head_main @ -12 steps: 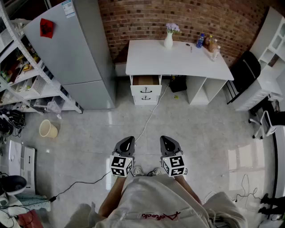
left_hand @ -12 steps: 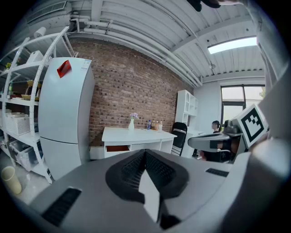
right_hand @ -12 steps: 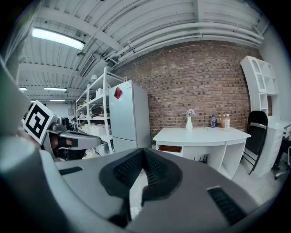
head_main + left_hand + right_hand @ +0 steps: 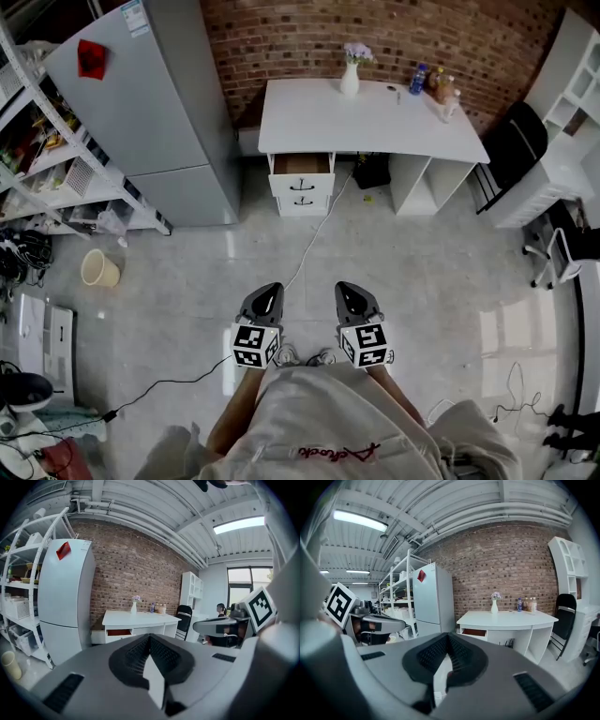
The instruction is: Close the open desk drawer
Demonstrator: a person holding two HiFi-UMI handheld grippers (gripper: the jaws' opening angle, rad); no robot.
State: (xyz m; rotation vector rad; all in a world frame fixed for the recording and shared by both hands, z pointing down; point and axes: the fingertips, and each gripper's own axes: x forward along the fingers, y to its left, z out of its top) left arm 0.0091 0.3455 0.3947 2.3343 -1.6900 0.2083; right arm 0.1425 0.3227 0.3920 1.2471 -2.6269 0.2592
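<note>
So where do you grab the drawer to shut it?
No grabbing needed: press the drawer on its white front panel, by the dark handle, coming from the floor side facing the desk. It sticks out into the room, so a straight push should slide it in.

bench: white all over
open drawer: brown inside, white front
wall: red-brown brick with pale mortar lines
fridge: grey
tag on the fridge: red
vase: white
flowers: lilac
bucket: cream
floor: pale grey
chair: black
left tongs: grey shell, black ribbed pads, black-and-white square markers
right tongs: the same grey, black and markers
</note>
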